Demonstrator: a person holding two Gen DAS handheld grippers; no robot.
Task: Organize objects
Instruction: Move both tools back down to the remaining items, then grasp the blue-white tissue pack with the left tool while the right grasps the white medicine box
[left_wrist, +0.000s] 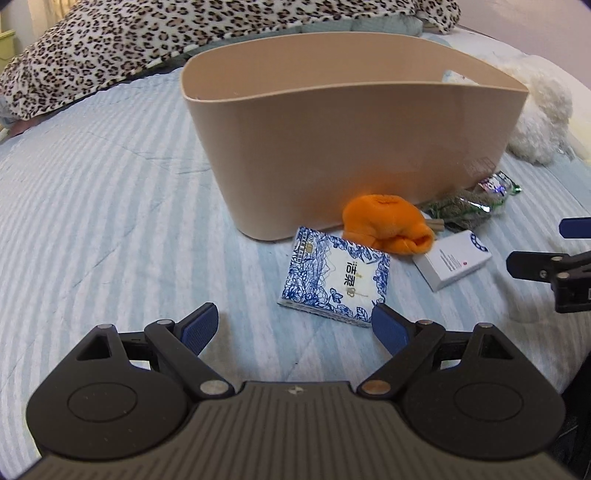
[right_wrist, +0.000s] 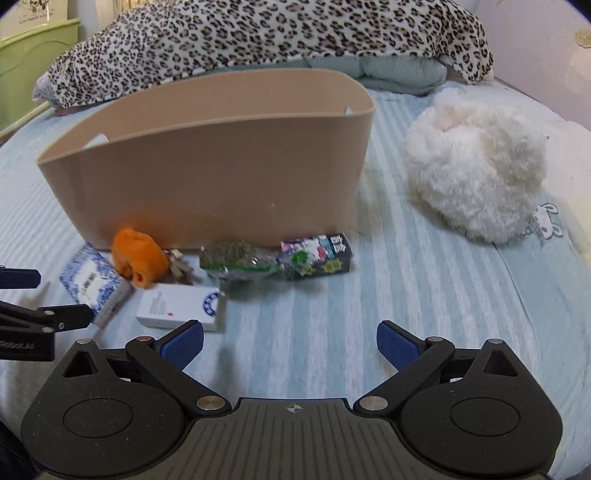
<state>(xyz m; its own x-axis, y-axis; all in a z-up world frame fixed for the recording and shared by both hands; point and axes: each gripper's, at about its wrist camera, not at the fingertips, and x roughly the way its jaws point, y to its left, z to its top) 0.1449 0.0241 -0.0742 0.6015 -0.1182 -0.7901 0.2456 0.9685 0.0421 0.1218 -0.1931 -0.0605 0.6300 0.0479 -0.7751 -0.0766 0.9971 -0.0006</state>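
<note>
A tan plastic bin (left_wrist: 332, 147) (right_wrist: 207, 177) stands on the striped bed. In front of it lie a blue-and-white tissue pack (left_wrist: 336, 282) (right_wrist: 92, 284), an orange plush toy (left_wrist: 388, 225) (right_wrist: 138, 258), a white box (left_wrist: 452, 260) (right_wrist: 181, 306), a green foil packet (left_wrist: 461, 206) (right_wrist: 236, 262) and a small printed carton (left_wrist: 496, 182) (right_wrist: 317, 256). My left gripper (left_wrist: 295, 328) is open and empty, just short of the tissue pack. My right gripper (right_wrist: 290, 345) is open and empty above bare sheet, right of the white box.
A fluffy white plush (right_wrist: 476, 170) (left_wrist: 539, 114) lies right of the bin. A leopard-print blanket (right_wrist: 258, 33) (left_wrist: 147, 37) and folded teal bedding (right_wrist: 399, 74) lie behind it. A green cabinet (right_wrist: 33, 55) stands at the far left.
</note>
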